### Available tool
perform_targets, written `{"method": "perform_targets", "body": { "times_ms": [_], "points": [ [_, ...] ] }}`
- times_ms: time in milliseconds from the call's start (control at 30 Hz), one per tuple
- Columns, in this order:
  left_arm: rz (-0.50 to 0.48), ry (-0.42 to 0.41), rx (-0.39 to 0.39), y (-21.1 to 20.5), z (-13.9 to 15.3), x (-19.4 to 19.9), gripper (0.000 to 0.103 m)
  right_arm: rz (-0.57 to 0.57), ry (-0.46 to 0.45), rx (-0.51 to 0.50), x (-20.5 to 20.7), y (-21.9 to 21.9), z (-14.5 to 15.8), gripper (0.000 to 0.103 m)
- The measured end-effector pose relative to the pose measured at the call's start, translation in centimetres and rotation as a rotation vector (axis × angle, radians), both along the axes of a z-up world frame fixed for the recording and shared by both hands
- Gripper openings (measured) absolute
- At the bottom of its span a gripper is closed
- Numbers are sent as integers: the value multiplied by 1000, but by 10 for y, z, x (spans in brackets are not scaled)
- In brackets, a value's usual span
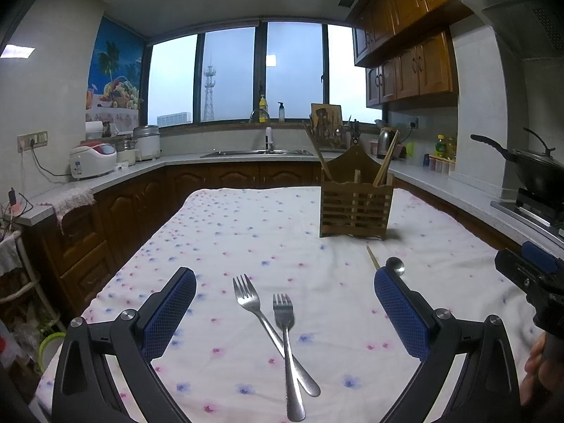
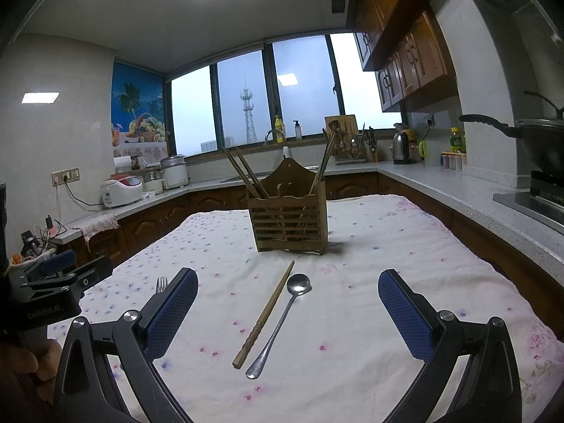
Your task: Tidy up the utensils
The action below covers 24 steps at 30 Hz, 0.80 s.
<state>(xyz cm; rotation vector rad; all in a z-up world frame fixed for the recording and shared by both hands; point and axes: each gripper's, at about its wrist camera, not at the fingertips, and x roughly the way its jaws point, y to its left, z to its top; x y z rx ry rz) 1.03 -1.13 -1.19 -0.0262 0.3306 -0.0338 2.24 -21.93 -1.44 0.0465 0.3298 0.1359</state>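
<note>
- Between the left gripper [image 1: 284, 308]'s wide-spread fingers, only its view shows two crossed forks [image 1: 278, 338] whole, holder [image 1: 355, 208] at 1 o'clock.
- Right gripper [image 2: 288, 312], equally wide and empty, alone shows chopstick [image 2: 262, 315] beside spoon [image 2: 280, 320] fully, holder at 12.

One legible marking is present. In the right wrist view, the black body of the left tool [image 2: 53, 289], at the left edge of the frame, carries a line of small white lettering on its lower face that reads approximately "Centrobot.AI"; the first letters are blurred and cannot be confirmed. Labels on the yellow bottle [image 2: 279, 125] on the window sill and on the white rice cooker [image 2: 120, 190] on the bench are too small to read.
</note>
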Motion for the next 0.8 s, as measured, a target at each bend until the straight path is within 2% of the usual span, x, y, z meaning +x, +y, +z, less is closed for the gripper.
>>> {"method": "perform_targets", "body": {
  "times_ms": [800],
  "points": [
    [-22,31,-25,-5,1,11,102,-13,40,12,5,3,-4,103]
  ]
}}
